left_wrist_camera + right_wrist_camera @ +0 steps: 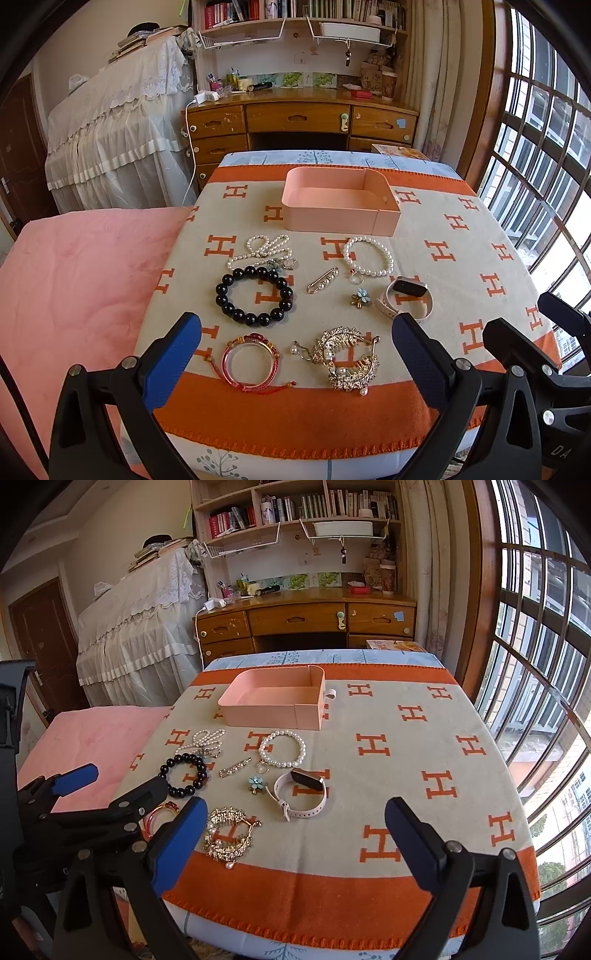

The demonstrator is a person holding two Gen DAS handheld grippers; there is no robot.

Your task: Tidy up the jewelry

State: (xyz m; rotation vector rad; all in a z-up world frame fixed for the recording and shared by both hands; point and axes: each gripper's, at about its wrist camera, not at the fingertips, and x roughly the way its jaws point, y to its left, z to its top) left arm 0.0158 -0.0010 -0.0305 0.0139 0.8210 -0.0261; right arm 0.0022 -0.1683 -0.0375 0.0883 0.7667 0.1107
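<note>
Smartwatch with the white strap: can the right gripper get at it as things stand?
Probably yes. The smartwatch lies in the open ahead of the right gripper, whose jaws are wide and empty. Only the flower brooch sits close beside it.

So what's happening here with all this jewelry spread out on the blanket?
Someone is about to tidy jewelry using two hand-held grippers, but nothing has been picked up yet. The left gripper and right gripper both hover open over the orange-and-beige blanket. The empty pink rectangular box sits at the far side. In front of it lie the black bead bracelet, white pearl bracelet, pale pink smartwatch, gold rhinestone hair clip and other pieces, all untouched.
</note>
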